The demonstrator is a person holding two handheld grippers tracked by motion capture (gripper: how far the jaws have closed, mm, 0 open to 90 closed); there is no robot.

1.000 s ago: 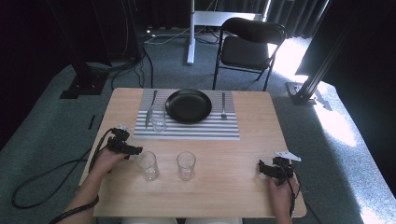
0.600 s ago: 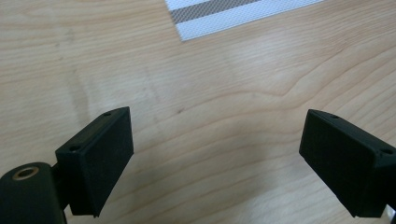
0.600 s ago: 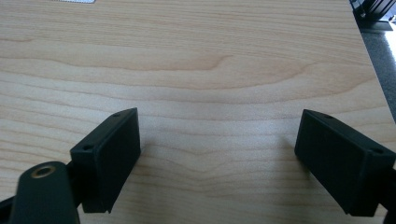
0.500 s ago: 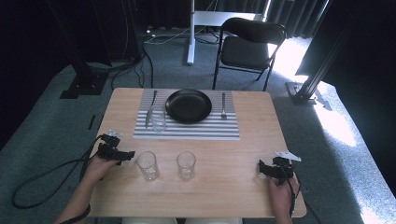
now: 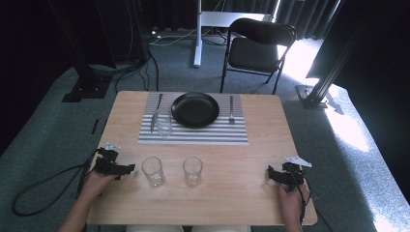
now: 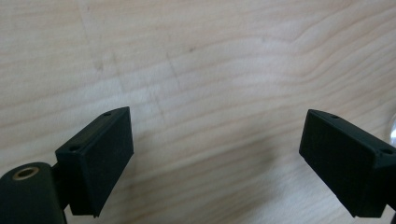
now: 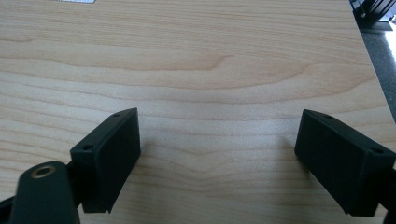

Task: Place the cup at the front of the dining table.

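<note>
In the high view the left hand-held gripper [image 5: 126, 168] rests low on the counter [image 5: 232, 203], its jaws wide apart with nothing between them, pointing at a glass [image 5: 153, 171] just beside its tips. A second glass [image 5: 192, 171] stands a little beyond the first. The left gripper view shows bare wood between the jaws and a sliver of the glass rim [image 6: 391, 133] at its right jaw. The right hand-held gripper [image 5: 270, 174] is also open and empty, well apart from both glasses.
</note>
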